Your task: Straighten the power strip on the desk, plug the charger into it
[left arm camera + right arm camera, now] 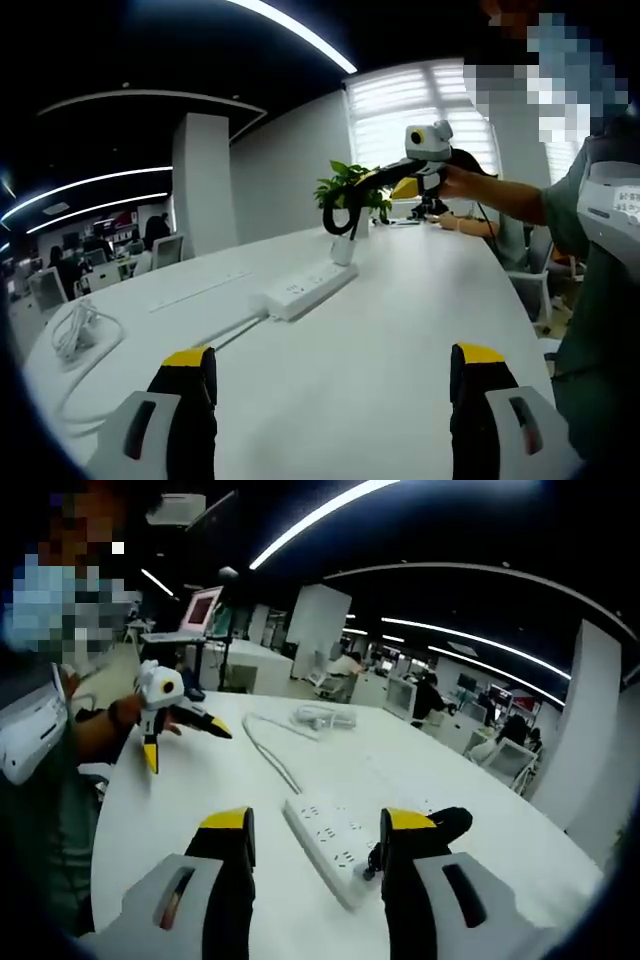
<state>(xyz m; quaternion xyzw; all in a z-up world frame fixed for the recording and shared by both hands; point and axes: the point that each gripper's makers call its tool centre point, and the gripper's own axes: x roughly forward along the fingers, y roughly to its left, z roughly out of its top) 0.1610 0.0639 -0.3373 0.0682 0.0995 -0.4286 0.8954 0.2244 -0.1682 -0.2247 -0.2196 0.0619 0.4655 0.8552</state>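
Where the white desk (420, 330) spreads ahead of the left gripper (333, 385), we list that gripper's two yellow-tipped jaws standing wide apart over bare surface, clamped on nothing. Item: one white power strip (308, 289), lying at an angle near the desk's middle, its white cable (235, 330) trailing toward the near left edge. Item: one loose coil of white cord (75, 330) at the left end of the desk. Item: one small white charger (343, 249) with a black lead, just beyond the far end of the strip; we cannot tell whether it touches the strip. Item: one potted green plant (350, 185) behind it. Item: the right gripper (338, 222), held out over the desk by a person's hand (455, 182), its black jaws curving down toward the charger. In the right gripper view, we record the right gripper (318, 825) with jaws apart and empty, the power strip (330, 845) lying between them on the desk (180, 810), a black object (445, 823) against the right jaw, and the left gripper (180, 742) at the left, jaws splayed apart.
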